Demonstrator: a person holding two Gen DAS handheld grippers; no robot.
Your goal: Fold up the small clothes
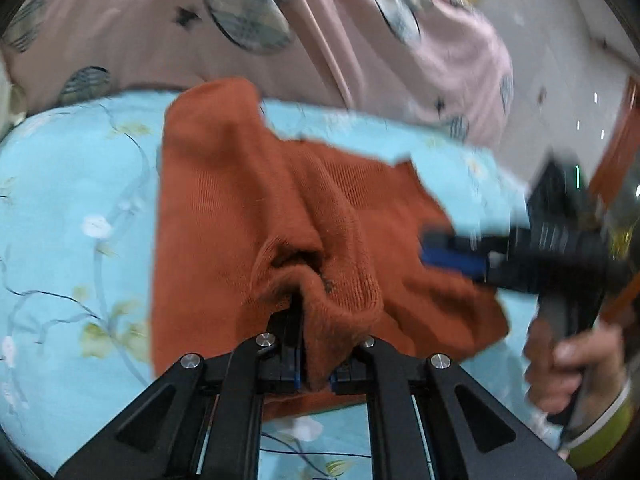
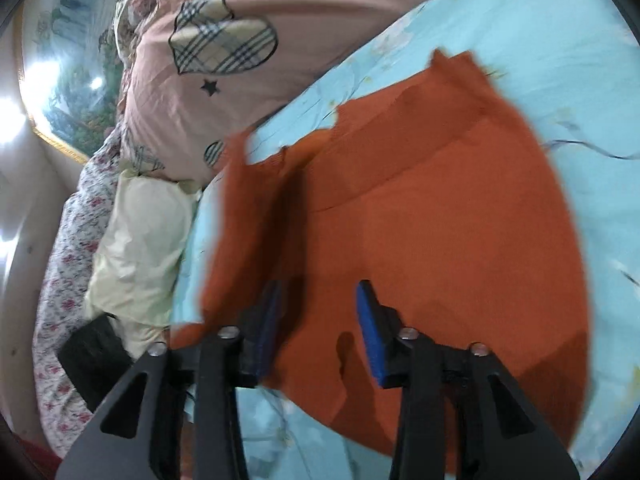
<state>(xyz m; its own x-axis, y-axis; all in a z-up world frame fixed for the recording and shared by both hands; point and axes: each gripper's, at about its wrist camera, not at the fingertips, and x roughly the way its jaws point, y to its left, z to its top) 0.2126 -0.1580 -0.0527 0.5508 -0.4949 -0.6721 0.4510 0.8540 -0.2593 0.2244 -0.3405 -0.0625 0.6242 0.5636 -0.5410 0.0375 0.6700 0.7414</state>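
Observation:
A rust-orange knit garment (image 1: 248,208) lies spread on a light blue floral bedsheet (image 1: 72,208). My left gripper (image 1: 316,364) is shut on a bunched fold of the garment's near edge, and the cloth hides its fingertips. My right gripper (image 2: 320,312) is open, its blue pads (image 2: 370,320) apart just above the garment (image 2: 460,220), holding nothing. The right gripper also shows in the left wrist view (image 1: 452,256), blurred, over the garment's right side, with the hand holding it.
A pink quilt with plaid patches (image 1: 280,32) is piled along the bed's far side. In the right wrist view a cream pillow (image 2: 136,248), a floral blanket (image 2: 68,280) and a black object (image 2: 96,356) lie at the left.

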